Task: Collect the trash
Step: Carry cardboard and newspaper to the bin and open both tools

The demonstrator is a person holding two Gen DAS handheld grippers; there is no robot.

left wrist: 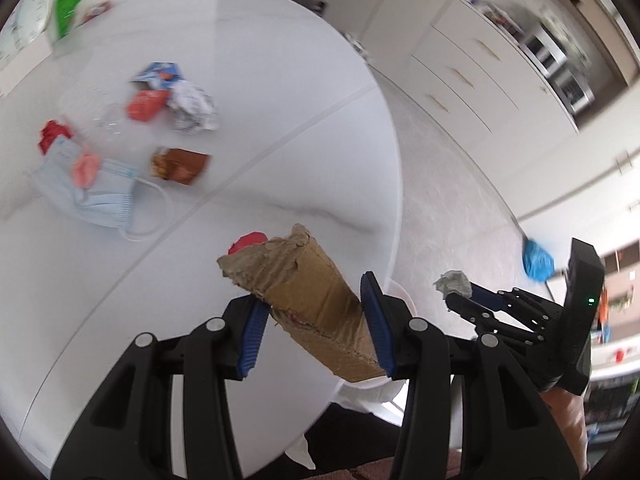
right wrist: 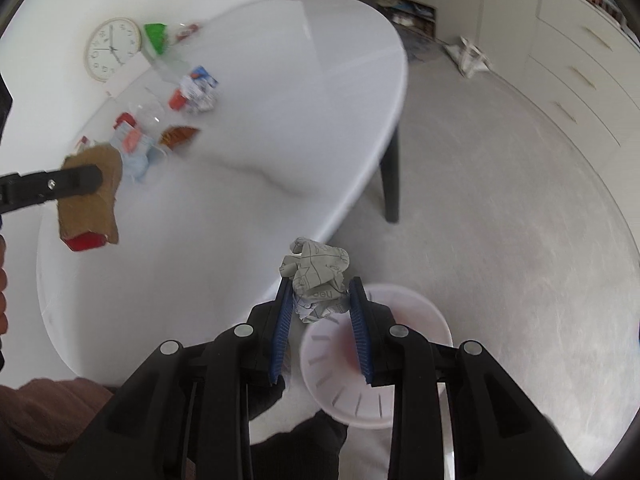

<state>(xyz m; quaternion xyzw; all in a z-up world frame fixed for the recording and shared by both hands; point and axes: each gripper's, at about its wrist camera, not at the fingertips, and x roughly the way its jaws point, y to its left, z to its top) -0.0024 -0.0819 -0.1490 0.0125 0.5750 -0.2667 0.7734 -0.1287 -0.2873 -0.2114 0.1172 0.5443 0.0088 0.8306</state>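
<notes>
My left gripper point(left wrist: 316, 304) is shut on a flattened brown cardboard piece point(left wrist: 304, 288) with a red end point(left wrist: 248, 242), held above the white table point(left wrist: 280, 120) near its edge. My right gripper point(right wrist: 320, 296) is shut on a crumpled ball of printed paper point(right wrist: 318, 280), over the rim of a white bin point(right wrist: 400, 360) that stands on the floor beside the table point(right wrist: 280, 120). In the right wrist view the left gripper point(right wrist: 90, 178) shows at the left with the cardboard point(right wrist: 90, 204). In the left wrist view the right gripper point(left wrist: 460, 292) shows at the right with the paper ball point(left wrist: 454, 282).
More trash lies on the table: a blue face mask point(left wrist: 96, 196), a brown wrapper point(left wrist: 180, 166), crumpled paper point(left wrist: 194, 108), red wrappers point(left wrist: 144, 104), a clear plastic cup point(left wrist: 96, 108). A wall clock point(right wrist: 112, 48) leans behind. White drawers point(left wrist: 480, 72) and grey carpet point(right wrist: 500, 200) lie to the right.
</notes>
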